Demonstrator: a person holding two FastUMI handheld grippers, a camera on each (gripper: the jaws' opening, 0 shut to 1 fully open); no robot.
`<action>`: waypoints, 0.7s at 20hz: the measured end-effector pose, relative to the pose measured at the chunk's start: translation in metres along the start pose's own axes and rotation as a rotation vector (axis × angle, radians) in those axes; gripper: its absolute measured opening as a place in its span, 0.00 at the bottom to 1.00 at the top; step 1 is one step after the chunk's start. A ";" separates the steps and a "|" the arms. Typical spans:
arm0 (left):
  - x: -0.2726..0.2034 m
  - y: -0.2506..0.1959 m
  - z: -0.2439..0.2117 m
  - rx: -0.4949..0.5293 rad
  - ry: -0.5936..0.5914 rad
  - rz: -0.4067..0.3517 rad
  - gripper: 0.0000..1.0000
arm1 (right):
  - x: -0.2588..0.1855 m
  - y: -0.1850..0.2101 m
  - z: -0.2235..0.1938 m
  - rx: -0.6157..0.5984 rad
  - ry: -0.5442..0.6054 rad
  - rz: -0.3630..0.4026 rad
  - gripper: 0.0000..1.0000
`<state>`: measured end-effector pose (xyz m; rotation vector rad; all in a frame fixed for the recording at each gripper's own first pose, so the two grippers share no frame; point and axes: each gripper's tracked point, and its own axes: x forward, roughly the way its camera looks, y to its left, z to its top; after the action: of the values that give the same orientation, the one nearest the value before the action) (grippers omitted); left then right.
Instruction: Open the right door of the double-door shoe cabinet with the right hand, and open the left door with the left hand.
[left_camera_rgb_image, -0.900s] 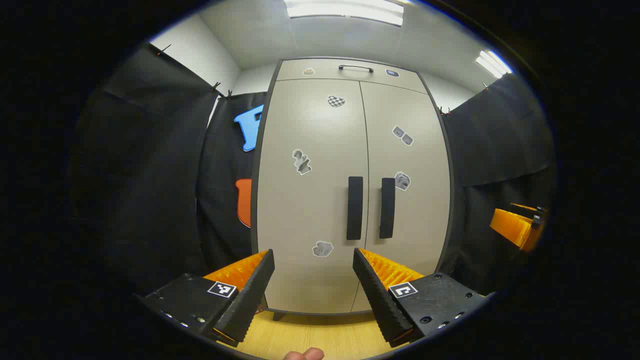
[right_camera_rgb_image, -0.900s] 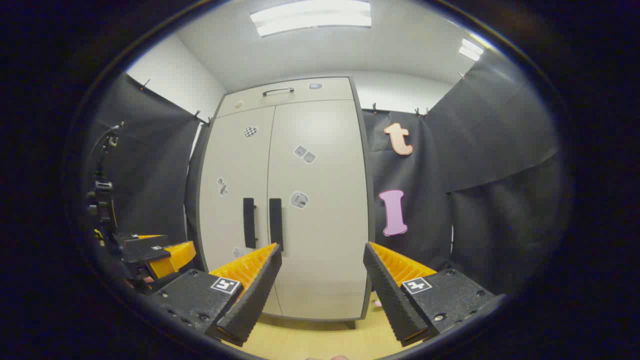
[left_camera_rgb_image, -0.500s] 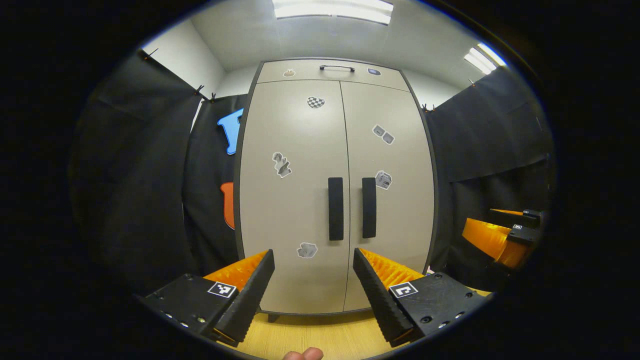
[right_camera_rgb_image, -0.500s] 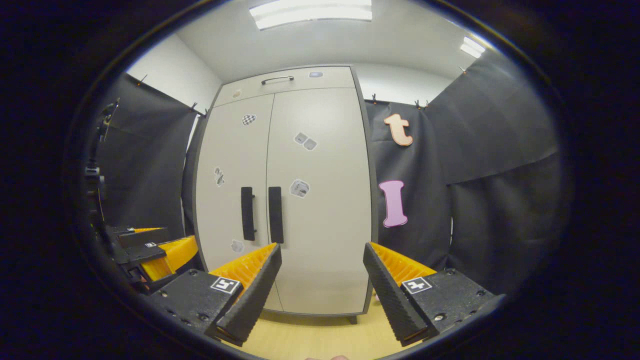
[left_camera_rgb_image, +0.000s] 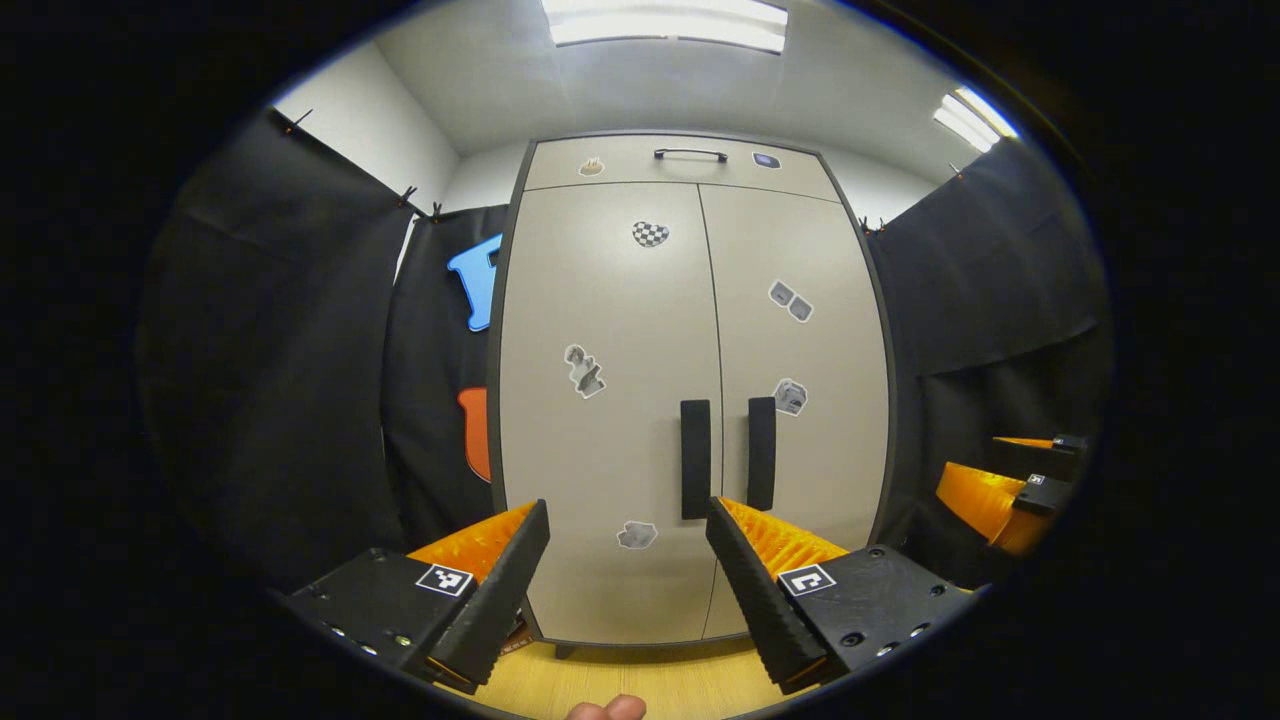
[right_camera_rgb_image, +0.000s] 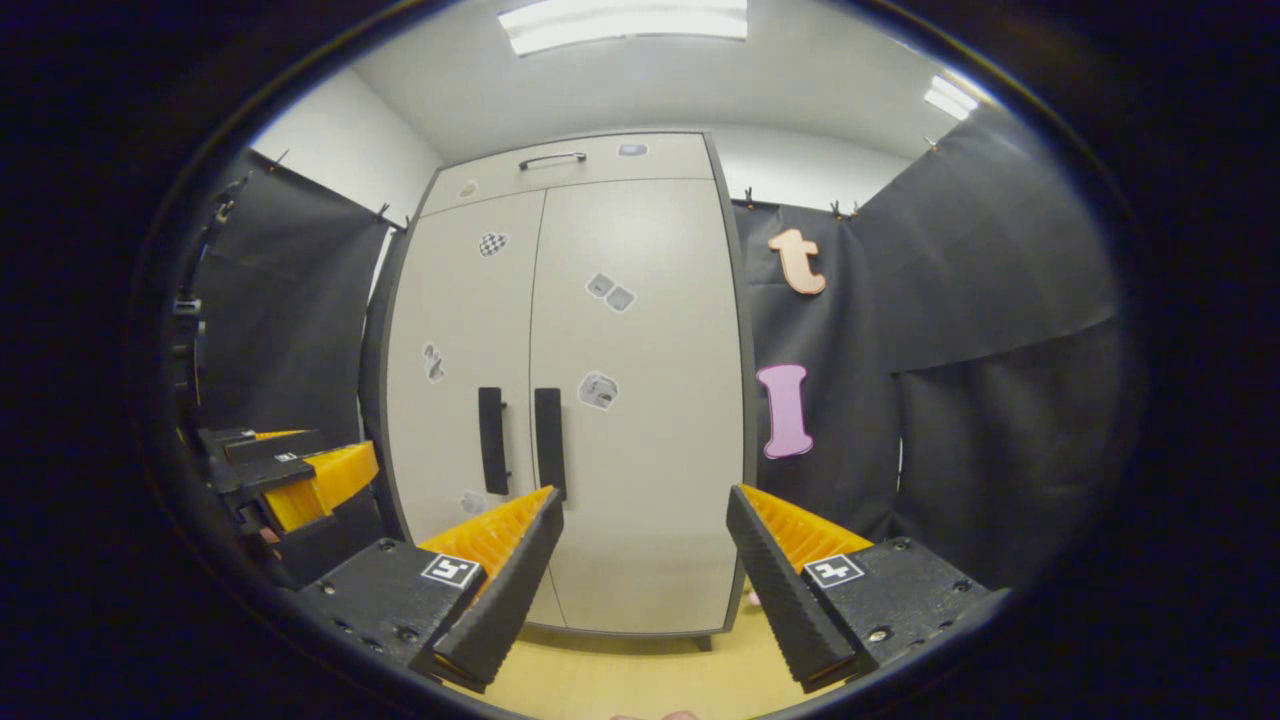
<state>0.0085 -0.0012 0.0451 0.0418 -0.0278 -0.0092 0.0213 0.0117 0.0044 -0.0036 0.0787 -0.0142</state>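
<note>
A tall beige shoe cabinet stands ahead with both doors closed. In the left gripper view its left door (left_camera_rgb_image: 600, 420) carries a dark vertical handle (left_camera_rgb_image: 695, 458), and the right door (left_camera_rgb_image: 800, 400) a matching handle (left_camera_rgb_image: 761, 452). My left gripper (left_camera_rgb_image: 628, 520) is open, some way short of the doors. The right gripper (left_camera_rgb_image: 1010, 480) shows at the far right edge. In the right gripper view the right door (right_camera_rgb_image: 650, 400) and its handle (right_camera_rgb_image: 548, 440) lie left of centre, beside the left door's handle (right_camera_rgb_image: 490, 440). My right gripper (right_camera_rgb_image: 645, 510) is open and empty.
Black cloth walls flank the cabinet on both sides. A drawer with a bar handle (left_camera_rgb_image: 690, 153) tops the cabinet. Wooden floor (left_camera_rgb_image: 640, 680) runs under the cabinet's feet. In the right gripper view the left gripper (right_camera_rgb_image: 290, 470) shows at the left edge.
In the left gripper view the cabinet has slid down and slightly right since half a second ago. The right gripper view has barely shifted. Both grippers stay open.
</note>
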 end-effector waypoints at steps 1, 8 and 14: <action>0.001 0.000 0.001 -0.002 -0.001 0.000 0.95 | 0.000 0.001 0.000 0.001 0.001 -0.001 1.00; 0.003 -0.004 -0.003 -0.014 0.019 -0.028 0.95 | 0.018 0.009 0.003 -0.002 0.008 -0.013 1.00; -0.001 0.000 -0.005 -0.019 0.027 -0.043 0.95 | 0.078 0.036 0.007 0.023 0.024 0.026 1.00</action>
<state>0.0074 -0.0013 0.0400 0.0233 0.0000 -0.0521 0.0999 0.0461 0.0048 0.0207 0.1030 0.0104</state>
